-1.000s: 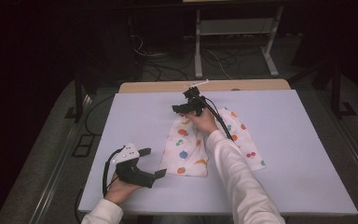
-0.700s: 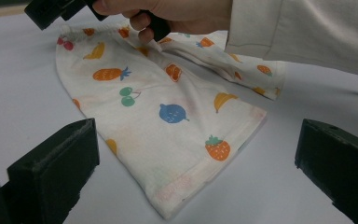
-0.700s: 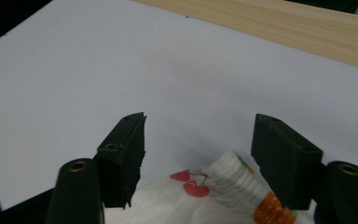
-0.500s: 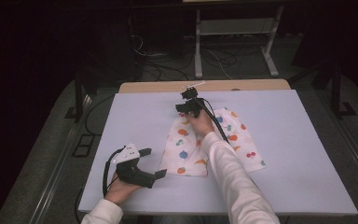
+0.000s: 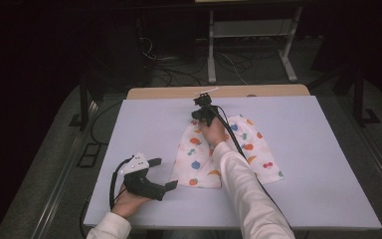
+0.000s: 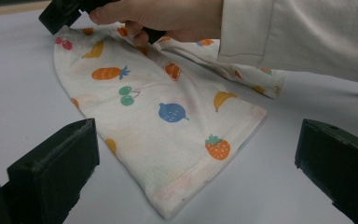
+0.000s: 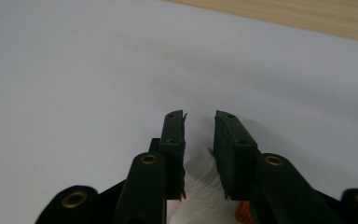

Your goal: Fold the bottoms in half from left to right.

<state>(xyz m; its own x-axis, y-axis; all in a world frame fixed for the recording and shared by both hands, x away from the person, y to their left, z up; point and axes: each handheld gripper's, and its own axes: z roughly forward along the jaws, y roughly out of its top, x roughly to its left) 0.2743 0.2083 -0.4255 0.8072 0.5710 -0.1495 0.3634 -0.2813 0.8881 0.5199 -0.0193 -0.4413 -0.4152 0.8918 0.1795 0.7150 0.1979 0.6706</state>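
A white cloth (image 5: 229, 154) printed with coloured fruit lies folded on the pale table (image 5: 318, 199). My right gripper (image 5: 202, 115) is at the cloth's far edge, held by a hand in a white sleeve. In the right gripper view its jaws (image 7: 199, 116) have just been closing, and bunched white cloth (image 7: 200, 182) sits pinched between them. My left gripper (image 5: 165, 173) rests open on the table near the front left, just left of the cloth's near corner. In the left gripper view the cloth (image 6: 168, 116) lies ahead of its wide-apart jaws (image 6: 193, 154), with nothing between them.
A wooden strip (image 5: 219, 92) runs along the table's far edge. Beyond it, cables and a metal stand (image 5: 248, 55) sit on the dark floor. Bare table surface stretches to the right of the cloth and at the far left.
The right gripper has shifted slightly along the cloth's far edge and come down onto it. The left gripper has stayed where it was.
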